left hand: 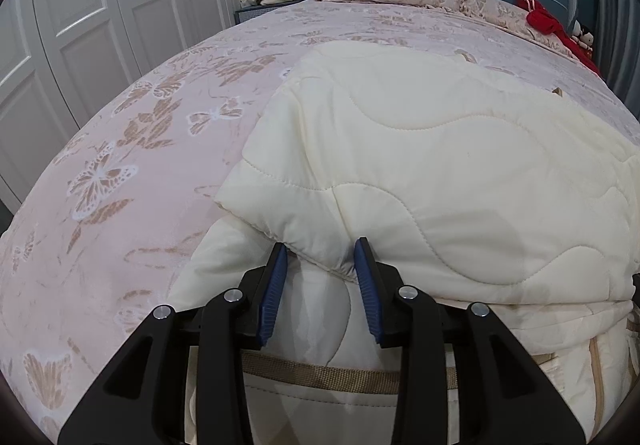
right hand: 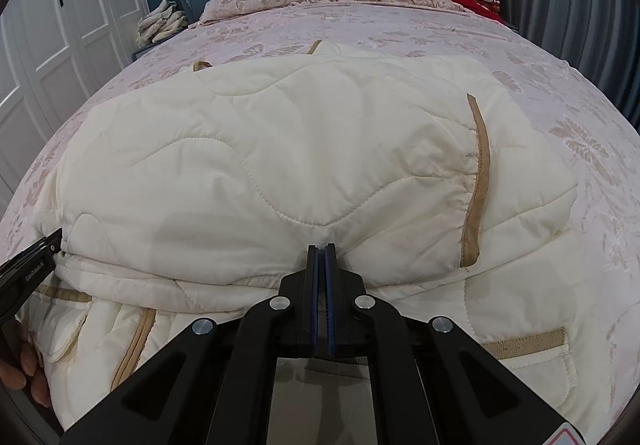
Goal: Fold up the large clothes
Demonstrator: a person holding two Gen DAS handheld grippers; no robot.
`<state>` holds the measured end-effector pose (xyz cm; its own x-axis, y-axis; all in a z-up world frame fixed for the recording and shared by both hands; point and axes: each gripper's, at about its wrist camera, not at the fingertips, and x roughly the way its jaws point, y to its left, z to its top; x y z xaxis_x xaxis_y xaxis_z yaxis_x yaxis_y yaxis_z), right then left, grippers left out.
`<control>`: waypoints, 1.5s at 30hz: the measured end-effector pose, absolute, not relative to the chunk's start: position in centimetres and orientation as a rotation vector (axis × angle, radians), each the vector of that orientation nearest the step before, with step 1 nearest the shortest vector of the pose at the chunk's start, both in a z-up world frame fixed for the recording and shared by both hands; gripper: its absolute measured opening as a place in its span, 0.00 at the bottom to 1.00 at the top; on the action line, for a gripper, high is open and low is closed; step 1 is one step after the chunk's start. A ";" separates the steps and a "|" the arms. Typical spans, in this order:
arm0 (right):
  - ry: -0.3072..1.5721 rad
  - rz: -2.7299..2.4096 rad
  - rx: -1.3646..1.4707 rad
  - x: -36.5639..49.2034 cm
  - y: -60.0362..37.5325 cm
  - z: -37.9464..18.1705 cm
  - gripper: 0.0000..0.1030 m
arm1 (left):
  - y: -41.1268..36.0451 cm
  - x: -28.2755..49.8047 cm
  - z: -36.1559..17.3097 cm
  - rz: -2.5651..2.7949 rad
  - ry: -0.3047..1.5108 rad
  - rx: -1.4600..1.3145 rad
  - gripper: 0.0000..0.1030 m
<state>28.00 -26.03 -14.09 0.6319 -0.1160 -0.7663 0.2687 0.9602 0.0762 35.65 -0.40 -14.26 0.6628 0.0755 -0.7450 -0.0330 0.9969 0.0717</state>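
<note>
**Inspection: cream quilted coat, fold in hand at the near edge**

Nearest my lens, my right gripper has its blue pads pressed flat together on the front edge of the cream quilted coat; the cloth puckers toward the pinch. My left gripper stands with jaws apart, a rounded corner of the upper layer lying between the pads — touching the right pad, not clamped.

Location: the coat lies across the near half of the pink bedspread, upper layer folded over a lower one, tan trim running down its right side.

Risks, in my judgement:
- With only one side pinched, any pull would drag the upper layer askew, since the left corner is free to slide out.
- The padding is thick and springy; the fold may puff open once let go.
- The right pinch takes little cloth — the smooth shell could slip.

Materials: matte shell, wavy stitched channels, soft bulging panels, gathered seam beside the woven trim. The bedspread is plush, with a butterfly pattern.
</note>
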 end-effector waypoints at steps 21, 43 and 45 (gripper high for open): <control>0.832 -0.346 0.355 35.0 -35.1 -9.2 0.35 | -0.3 44.8 -7.3 0.029 0.828 -0.010 0.36; 0.867 -0.260 0.267 40.5 -30.8 -11.1 0.30 | -2.3 52.3 -13.1 0.031 0.888 0.050 0.38; 0.831 -0.208 0.275 40.9 -29.8 -9.3 0.34 | -2.0 52.3 -11.9 0.019 0.892 0.023 0.36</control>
<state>40.92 -29.78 -9.30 0.6572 -0.0744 -0.7501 0.2881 0.9444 0.1587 52.35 -1.98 -11.92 0.6274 0.0264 -0.7782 -0.0076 0.9996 0.0278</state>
